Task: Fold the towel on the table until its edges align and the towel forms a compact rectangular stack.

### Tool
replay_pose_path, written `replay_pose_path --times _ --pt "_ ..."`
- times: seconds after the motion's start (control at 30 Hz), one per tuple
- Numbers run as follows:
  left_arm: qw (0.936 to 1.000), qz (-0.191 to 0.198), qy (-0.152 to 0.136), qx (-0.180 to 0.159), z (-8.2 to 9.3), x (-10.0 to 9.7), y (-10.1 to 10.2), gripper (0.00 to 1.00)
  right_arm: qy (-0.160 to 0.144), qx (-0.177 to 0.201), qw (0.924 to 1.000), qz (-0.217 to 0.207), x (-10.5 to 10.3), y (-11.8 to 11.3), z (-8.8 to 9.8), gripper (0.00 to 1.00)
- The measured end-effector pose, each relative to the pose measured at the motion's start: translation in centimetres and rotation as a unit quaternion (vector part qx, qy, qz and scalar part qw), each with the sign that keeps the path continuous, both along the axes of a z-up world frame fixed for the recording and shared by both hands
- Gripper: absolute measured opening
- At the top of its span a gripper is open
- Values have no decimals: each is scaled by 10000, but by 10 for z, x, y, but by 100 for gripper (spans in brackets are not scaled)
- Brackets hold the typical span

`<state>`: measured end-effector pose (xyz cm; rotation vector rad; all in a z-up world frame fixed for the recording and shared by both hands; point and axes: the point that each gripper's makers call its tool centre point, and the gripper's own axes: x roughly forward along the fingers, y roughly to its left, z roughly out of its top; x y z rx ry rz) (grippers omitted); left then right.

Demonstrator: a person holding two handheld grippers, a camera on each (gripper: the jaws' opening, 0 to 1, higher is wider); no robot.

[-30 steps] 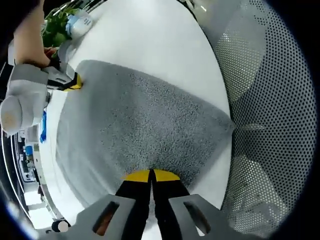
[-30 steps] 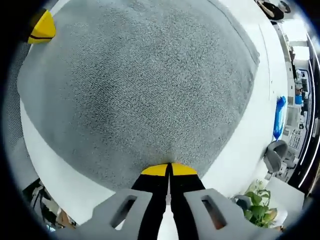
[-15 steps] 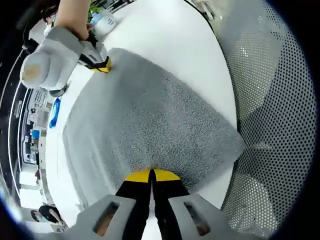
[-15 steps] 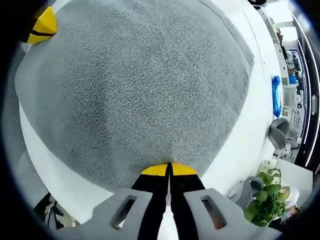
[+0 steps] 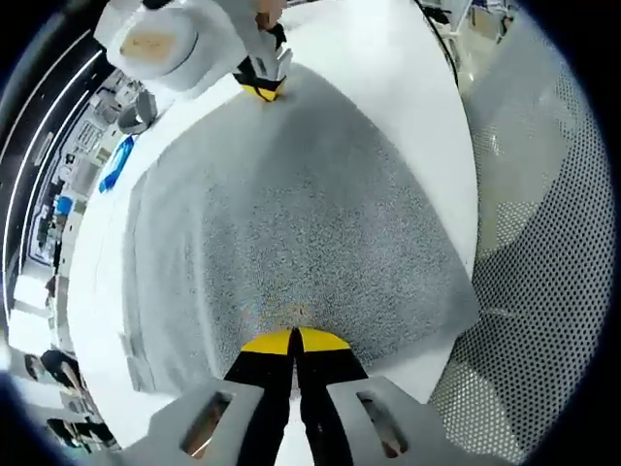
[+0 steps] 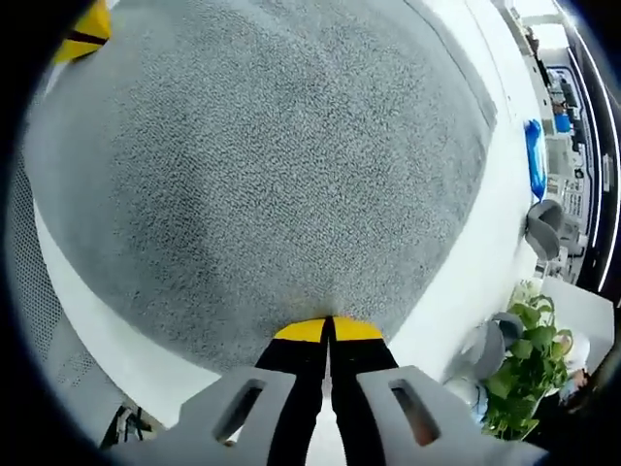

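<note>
Ahead of both grippers, left [image 5: 293,342] and right [image 6: 329,330], we clenched one towel [image 5: 291,204] edge, its body stretching forward.

Grey terry towel [image 5: 291,194] lies flat on the round white table [image 5: 388,58], covering most of it. Left gripper [image 5: 293,339] sits at the towel's near edge in the left gripper view; right gripper [image 5: 260,90] sits at the opposite far edge, top of that view. In the right gripper view, right gripper [image 6: 328,330] is at the near towel edge [image 6: 252,175], left gripper's tip [image 6: 85,29] at upper left. Perforated metal chair [image 5: 543,243] stands beside the table, right of the towel. Potted green plant [image 6: 534,374] stands off the table, lower right.
</note>
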<state>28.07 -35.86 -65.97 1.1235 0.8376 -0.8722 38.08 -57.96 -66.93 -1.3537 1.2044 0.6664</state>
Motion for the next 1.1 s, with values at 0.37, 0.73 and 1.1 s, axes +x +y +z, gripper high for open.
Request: replay_pose_path --times 0.37,0.73,1.1 --pt "9956 896 -281 68 1 6 12 1 -214 474 9972 -533 -15 2 2 0" --pt "9902 1328 -86 -434 2 9 23 1 -727 1044 9886 -810 -36 6 4 0" --pt "9894 1362 -89 -492 2 8 23 1 -1279 1842 9713 -798 -36 6 6 0"
